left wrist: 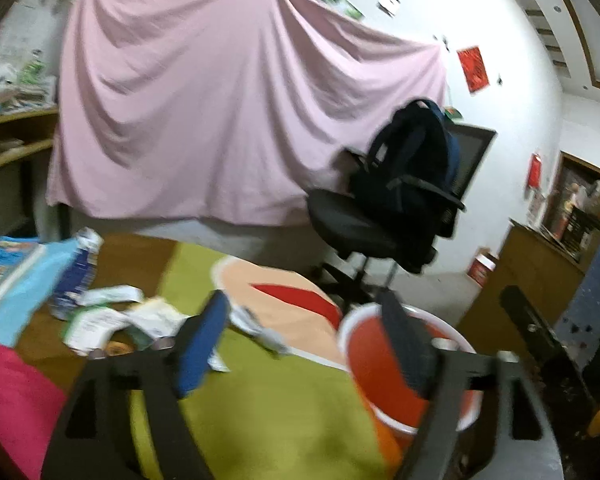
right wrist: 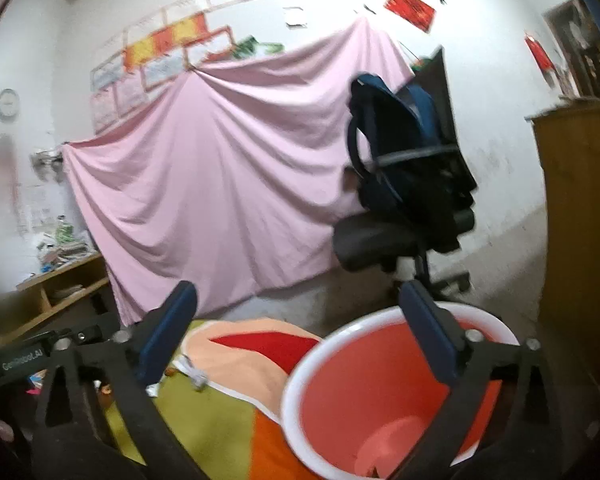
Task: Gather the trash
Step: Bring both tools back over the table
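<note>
I hold both grippers wide and empty over the green mat [left wrist: 260, 408]: left gripper [left wrist: 306, 344], right gripper [right wrist: 300, 332], above the red bin [right wrist: 380, 384]. Crumpled paper trash [left wrist: 112, 316] lies on the floor at left. "GenRobot.AI" shows on a black bar [right wrist: 22, 361]

The bucket [right wrist: 384, 384] looked like glossy plastic, red inside with a smooth white rim. At twelve o'clock hung a pink sheet [left wrist: 220, 112] of soft matt cloth, heavily creased. The office chair [left wrist: 364, 228] had a dull fabric seat; the backpack [right wrist: 408, 152] on it was dark woven cloth. Crumpled paper scraps [left wrist: 112, 320] lay at nine o'clock on a matt green mat [left wrist: 260, 408]. The shelf [right wrist: 60, 292] was plain wood.
</note>
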Demonstrator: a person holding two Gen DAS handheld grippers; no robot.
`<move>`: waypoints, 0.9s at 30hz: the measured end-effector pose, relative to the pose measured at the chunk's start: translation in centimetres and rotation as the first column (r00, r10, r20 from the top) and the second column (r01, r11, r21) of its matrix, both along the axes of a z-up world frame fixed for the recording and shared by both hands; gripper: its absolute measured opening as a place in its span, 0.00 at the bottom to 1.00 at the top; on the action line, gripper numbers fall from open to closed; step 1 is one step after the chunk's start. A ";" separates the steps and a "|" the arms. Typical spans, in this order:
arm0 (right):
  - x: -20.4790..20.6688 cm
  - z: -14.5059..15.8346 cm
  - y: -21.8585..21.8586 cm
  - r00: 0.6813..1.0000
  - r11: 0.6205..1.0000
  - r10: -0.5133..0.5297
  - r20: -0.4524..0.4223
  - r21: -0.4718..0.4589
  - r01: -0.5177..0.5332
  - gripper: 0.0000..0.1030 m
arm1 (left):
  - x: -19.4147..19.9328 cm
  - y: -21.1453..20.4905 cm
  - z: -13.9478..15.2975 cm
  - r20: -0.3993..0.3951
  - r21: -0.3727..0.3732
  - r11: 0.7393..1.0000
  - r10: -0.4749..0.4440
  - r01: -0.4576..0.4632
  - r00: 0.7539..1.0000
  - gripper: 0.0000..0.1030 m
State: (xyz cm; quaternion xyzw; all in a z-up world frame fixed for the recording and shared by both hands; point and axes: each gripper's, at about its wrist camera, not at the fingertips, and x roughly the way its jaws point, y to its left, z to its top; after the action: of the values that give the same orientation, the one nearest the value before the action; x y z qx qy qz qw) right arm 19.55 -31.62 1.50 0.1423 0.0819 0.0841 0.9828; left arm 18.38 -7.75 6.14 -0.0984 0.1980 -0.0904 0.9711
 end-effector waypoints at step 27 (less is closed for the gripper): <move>1.1 0.0 11.7 0.971 0.959 0.227 0.076 -0.190 -0.210 1.00 | -6.2 10.5 -2.5 0.162 0.161 0.956 0.221 -0.247 0.962 0.97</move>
State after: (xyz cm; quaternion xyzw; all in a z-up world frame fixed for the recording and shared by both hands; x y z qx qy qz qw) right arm 20.60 -19.91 1.45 0.0382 0.0565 0.1911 0.9792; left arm 12.16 2.71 3.63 -0.0266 0.1223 0.0369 0.9915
